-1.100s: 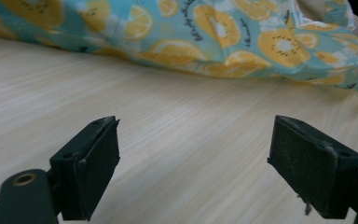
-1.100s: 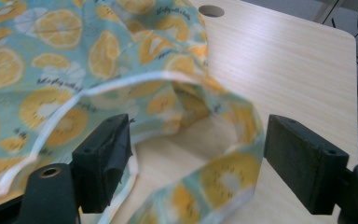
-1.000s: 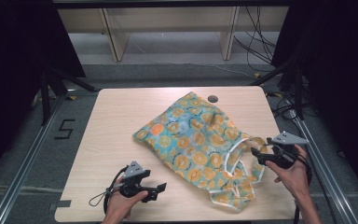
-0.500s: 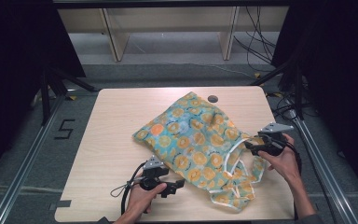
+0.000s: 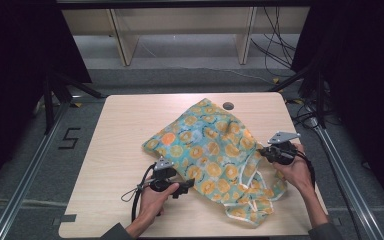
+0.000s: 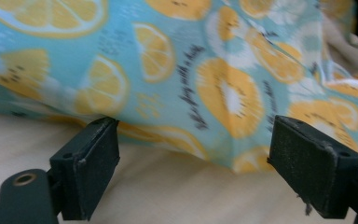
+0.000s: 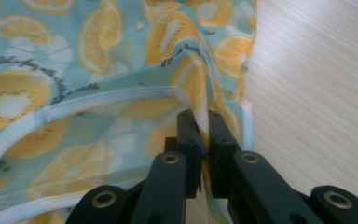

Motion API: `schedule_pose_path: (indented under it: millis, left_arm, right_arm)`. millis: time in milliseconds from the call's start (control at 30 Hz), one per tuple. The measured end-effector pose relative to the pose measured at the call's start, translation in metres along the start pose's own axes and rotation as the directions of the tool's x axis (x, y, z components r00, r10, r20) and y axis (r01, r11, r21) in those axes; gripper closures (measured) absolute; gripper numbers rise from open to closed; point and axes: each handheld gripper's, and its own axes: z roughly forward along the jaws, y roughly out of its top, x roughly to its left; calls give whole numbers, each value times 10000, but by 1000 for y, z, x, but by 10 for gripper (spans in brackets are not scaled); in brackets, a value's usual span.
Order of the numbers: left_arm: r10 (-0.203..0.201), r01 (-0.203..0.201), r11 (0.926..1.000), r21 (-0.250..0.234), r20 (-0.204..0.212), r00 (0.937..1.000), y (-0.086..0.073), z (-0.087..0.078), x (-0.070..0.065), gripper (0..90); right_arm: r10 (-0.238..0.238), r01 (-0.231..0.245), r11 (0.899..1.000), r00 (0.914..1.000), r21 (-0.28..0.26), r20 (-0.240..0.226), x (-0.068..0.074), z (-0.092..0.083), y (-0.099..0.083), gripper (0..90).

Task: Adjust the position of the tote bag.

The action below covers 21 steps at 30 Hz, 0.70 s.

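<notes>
High view | one fruit-print cloth | two claws: left claw gaping, right claw just pinched cloth

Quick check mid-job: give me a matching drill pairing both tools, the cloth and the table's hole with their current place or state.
Things:
1. left tool
2. right tool
3. turquoise fabric printed with orange slices
4. small dark round hole in the light wooden table

States:
A. far edge, beside the fabric
B. clamped on a fabric fold
C. jaws apart at the fabric's edge
D. crumpled across the table

Pairs: 1-C, 2-B, 3-D, 4-A
</notes>
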Motion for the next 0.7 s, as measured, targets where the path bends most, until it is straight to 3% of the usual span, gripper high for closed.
schedule_pose_path:
  millis: [100,167,233,267,367,433,467,533,633,700]
  left_arm:
    - [-276,276,9996,98,-21,9996,3,4,7,249]
    - [-210,212,9997,153,-89,9997,4,8,10,335]
    - [126,-120,9994,318,-180,9998,6,10,12,424]
    - [50,-48,9999,92,-212,9998,6,13,11,510]
    - [846,-840,9963,153,-415,9956,6,17,12,700]
    - [891,-886,9958,209,-223,9958,6,17,14,795]
    - [861,-860,9963,30,-260,9959,6,18,13,824]
    - [1357,-1354,9907,108,-333,9902,8,15,15,851]
    - [1271,-1275,9918,-101,-357,9912,10,12,17,880]
    - [1377,-1377,9905,24,-324,9899,12,9,20,887]
  right_arm:
    - [-260,261,9996,9994,68,-225,7,-1,2,880]
    - [-303,302,9995,9991,-40,-307,10,0,1,880]
    - [-251,254,9997,9985,57,-487,13,0,2,880]
    - [-260,262,9997,9985,31,-478,14,-1,2,880]
    - [-373,372,9993,9978,-26,-541,17,-1,3,882]
    - [-433,433,9991,9972,-8,-612,20,-1,2,884]
    - [-479,482,9988,9970,40,-609,21,-1,2,885]
    - [-419,421,9991,9968,6,-683,25,-3,1,888]
    - [-342,338,9994,9959,-58,-832,30,-7,1,894]
    - [-443,432,9990,9948,-138,-921,31,-8,0,896]
